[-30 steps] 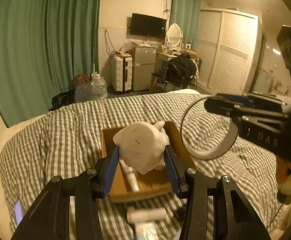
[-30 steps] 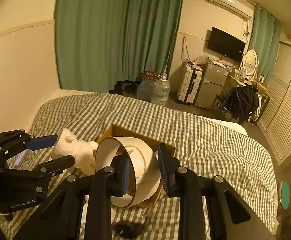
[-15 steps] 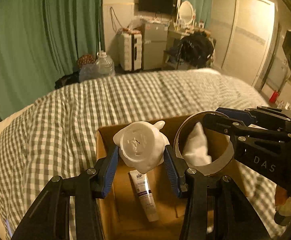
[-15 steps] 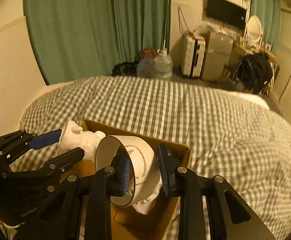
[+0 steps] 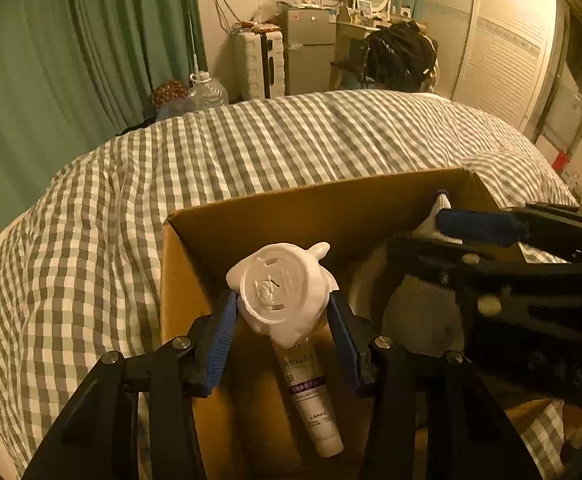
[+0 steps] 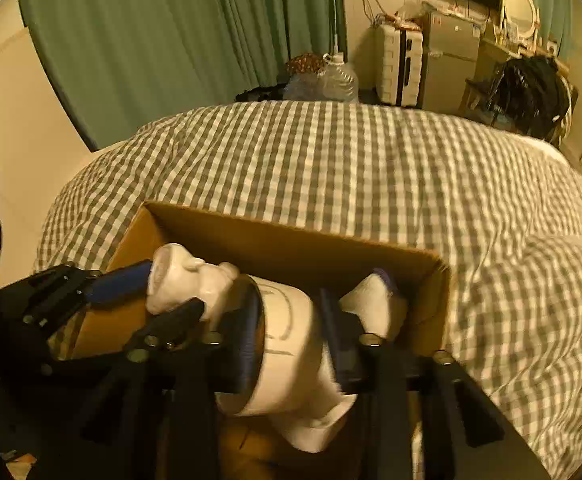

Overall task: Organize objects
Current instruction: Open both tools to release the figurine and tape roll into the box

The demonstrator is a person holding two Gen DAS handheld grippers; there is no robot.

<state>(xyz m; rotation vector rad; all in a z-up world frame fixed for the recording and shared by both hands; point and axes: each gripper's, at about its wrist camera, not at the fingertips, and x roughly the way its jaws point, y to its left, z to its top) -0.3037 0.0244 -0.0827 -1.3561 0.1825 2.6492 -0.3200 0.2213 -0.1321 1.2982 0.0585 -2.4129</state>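
Observation:
An open cardboard box [image 5: 291, 208] lies on the checked bed; it also shows in the right wrist view [image 6: 299, 240]. My left gripper [image 5: 283, 316] is shut on a white figurine [image 5: 283, 292] and holds it low inside the box, above a white tube [image 5: 311, 396] on the box floor. The figurine also shows in the right wrist view [image 6: 187, 280]. My right gripper [image 6: 291, 340] is shut on a wide tape roll [image 6: 287, 344] inside the box, over a white sock [image 6: 371, 300]. The right gripper also shows at the right of the left wrist view [image 5: 491, 240].
The grey-and-white checked duvet [image 5: 291, 136] covers the bed around the box. Green curtains [image 6: 179, 40], a water jug [image 6: 337, 76], a white suitcase [image 5: 259, 64] and a small fridge [image 5: 311, 48] stand beyond the bed's far edge.
Both grippers have moved forward and down into the box with their loads. The box now fills the lower view, and the tape roll sits down against the sock.

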